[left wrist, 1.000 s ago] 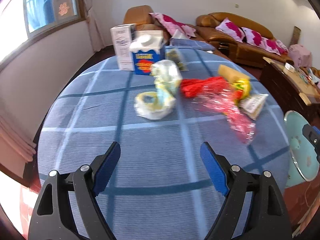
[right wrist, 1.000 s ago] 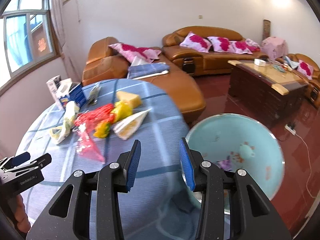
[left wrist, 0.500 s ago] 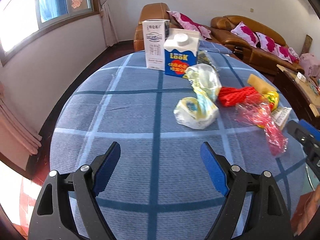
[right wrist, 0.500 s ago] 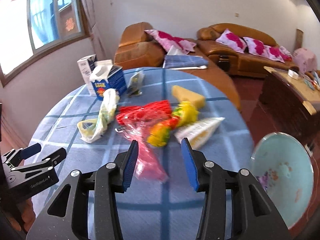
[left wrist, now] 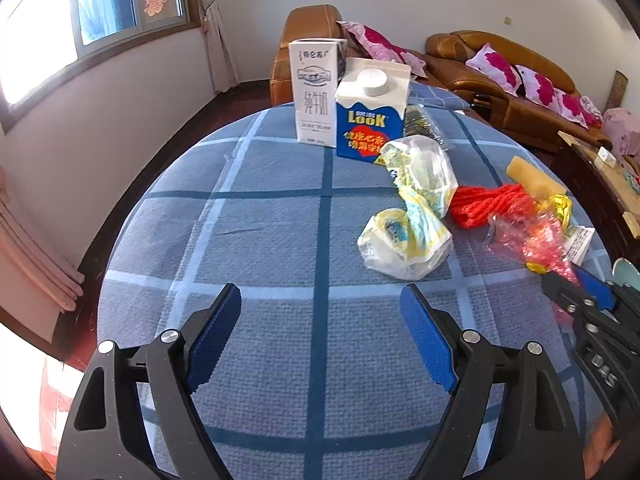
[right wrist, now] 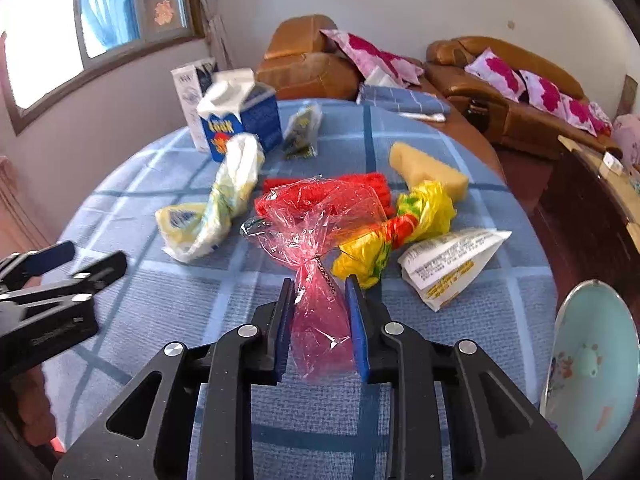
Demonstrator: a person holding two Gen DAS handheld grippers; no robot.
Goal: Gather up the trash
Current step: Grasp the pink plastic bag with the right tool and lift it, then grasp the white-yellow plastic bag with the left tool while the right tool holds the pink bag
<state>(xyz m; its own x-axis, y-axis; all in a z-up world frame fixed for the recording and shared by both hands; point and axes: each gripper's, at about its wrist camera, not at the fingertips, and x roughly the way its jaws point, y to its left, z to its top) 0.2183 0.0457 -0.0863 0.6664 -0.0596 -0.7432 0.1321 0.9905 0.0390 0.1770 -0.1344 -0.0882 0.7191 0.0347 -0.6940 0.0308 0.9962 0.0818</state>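
Closing of right tongs on pink cellophane wrapper just seen; wrapper tail lies between jaws on table, firm pinch not confirmed. Squeeze advised before lift. Left tongs held wide, empty, wrapper well right.

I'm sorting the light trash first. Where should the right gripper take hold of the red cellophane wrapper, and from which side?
Grip the red cellophane wrapper at its narrow near tail, coming from the near table edge. The tail already lies between the right gripper fingers, whose jaws have just been closing; the crumpled far end looks too wide.
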